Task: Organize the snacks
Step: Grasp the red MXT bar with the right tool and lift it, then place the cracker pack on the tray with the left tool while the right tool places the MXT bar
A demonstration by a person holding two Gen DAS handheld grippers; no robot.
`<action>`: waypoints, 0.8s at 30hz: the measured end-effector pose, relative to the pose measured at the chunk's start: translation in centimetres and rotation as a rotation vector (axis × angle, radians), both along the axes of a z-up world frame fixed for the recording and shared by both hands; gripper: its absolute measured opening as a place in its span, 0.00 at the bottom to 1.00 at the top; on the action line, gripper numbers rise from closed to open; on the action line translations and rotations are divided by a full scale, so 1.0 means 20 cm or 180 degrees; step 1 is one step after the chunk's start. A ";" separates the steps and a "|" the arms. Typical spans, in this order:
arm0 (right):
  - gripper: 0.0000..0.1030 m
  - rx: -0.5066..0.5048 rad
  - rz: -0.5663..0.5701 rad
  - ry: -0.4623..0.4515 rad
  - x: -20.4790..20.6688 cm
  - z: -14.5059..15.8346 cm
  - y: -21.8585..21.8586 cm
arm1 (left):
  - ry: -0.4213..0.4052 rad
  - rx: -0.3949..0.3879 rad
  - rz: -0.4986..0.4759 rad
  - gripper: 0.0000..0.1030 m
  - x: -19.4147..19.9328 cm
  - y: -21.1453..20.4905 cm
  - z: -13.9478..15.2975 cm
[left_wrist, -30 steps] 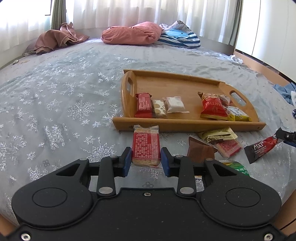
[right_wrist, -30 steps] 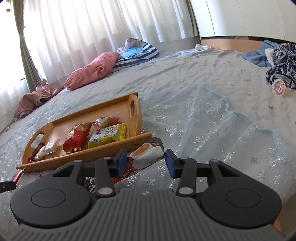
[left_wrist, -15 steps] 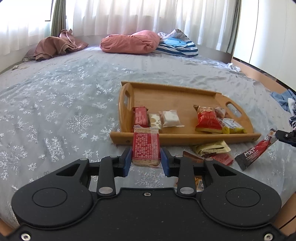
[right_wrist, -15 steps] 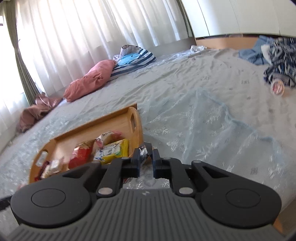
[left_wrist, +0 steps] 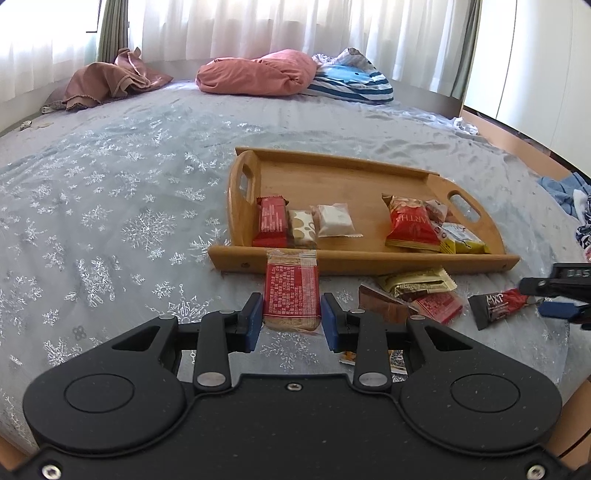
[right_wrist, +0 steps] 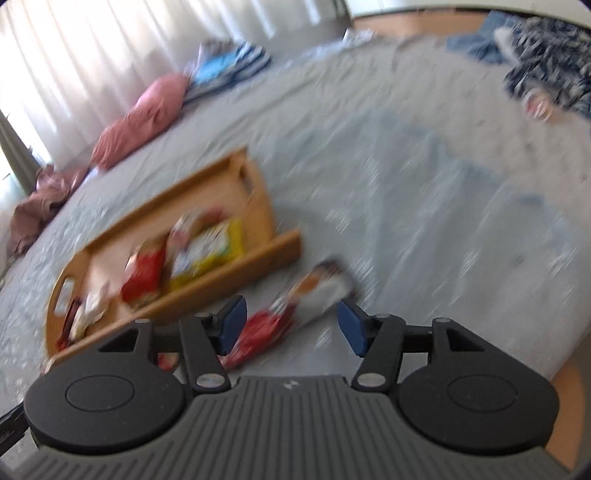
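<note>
1. Nearest, the left gripper [left_wrist: 291, 317] is clamped on a red cracker packet [left_wrist: 291, 291], held just short of the wooden tray's [left_wrist: 365, 260] front rail.
2. Right gripper [right_wrist: 291, 325]: jaws opening, pads clear of the red-and-white snack bar [right_wrist: 295, 310] lying between them on the bedspread [left_wrist: 110, 221].
3. Several snacks lie inside the tray; loose packets [left_wrist: 417, 284] lie just before it.

light: bright daylight through white curtains [left_wrist: 258, 26], overexposed | shadows: soft, under the tray [left_wrist: 362, 263] | left wrist: sharp | right wrist: heavy motion blur | edges: fisheye bending, dark corners
</note>
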State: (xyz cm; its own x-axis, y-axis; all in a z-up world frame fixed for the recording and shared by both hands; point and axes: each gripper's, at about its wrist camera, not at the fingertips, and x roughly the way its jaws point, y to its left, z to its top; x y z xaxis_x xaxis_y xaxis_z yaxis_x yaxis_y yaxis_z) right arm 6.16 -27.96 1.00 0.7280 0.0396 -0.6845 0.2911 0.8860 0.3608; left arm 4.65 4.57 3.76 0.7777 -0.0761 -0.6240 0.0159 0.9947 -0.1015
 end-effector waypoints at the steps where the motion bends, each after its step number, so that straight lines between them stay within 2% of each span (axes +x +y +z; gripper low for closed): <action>1: 0.69 0.0010 0.0009 0.0053 0.01 -0.01 0.03 | 0.0002 -0.0002 -0.0005 0.31 0.00 0.00 0.00; 8: 0.69 -0.0225 -0.0317 0.0193 0.15 -0.06 0.13 | -0.0005 -0.0060 -0.0008 0.31 -0.01 0.01 -0.01; 9: 0.65 -0.0242 -0.0337 0.0201 0.16 -0.07 0.13 | -0.0005 -0.0060 -0.0010 0.31 -0.01 0.01 -0.01; 10: 0.52 -0.0274 -0.0340 0.0188 0.16 -0.07 0.14 | -0.0007 -0.0058 -0.0011 0.31 -0.01 0.02 -0.01; 11: 0.51 -0.0324 -0.0329 0.0168 0.16 -0.08 0.15 | -0.0008 -0.0056 -0.0012 0.31 -0.01 0.02 -0.01; 13: 0.44 -0.0410 -0.0238 0.0108 0.14 -0.08 0.15 | -0.0005 -0.0060 -0.0015 0.31 -0.01 0.02 -0.01; 16: 0.39 -0.0456 -0.0012 -0.0029 0.11 -0.08 0.15 | -0.0005 -0.0062 -0.0017 0.31 -0.01 0.02 -0.01; 21: 0.37 -0.0547 0.0358 -0.0313 0.04 -0.04 0.13 | -0.0070 -0.0059 -0.0017 0.31 -0.01 0.02 0.02; 24: 0.35 -0.0544 0.0449 -0.0444 0.02 0.02 0.12 | -0.0123 -0.0056 -0.0047 0.31 0.00 0.01 0.05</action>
State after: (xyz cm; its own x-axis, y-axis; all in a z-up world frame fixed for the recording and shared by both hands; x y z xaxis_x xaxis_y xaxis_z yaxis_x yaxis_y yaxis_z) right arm 6.57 -25.60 1.46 0.8112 0.0399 -0.5834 0.1181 0.9659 0.2303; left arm 4.67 4.70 4.80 0.7999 -0.0983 -0.5921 0.0347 0.9924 -0.1179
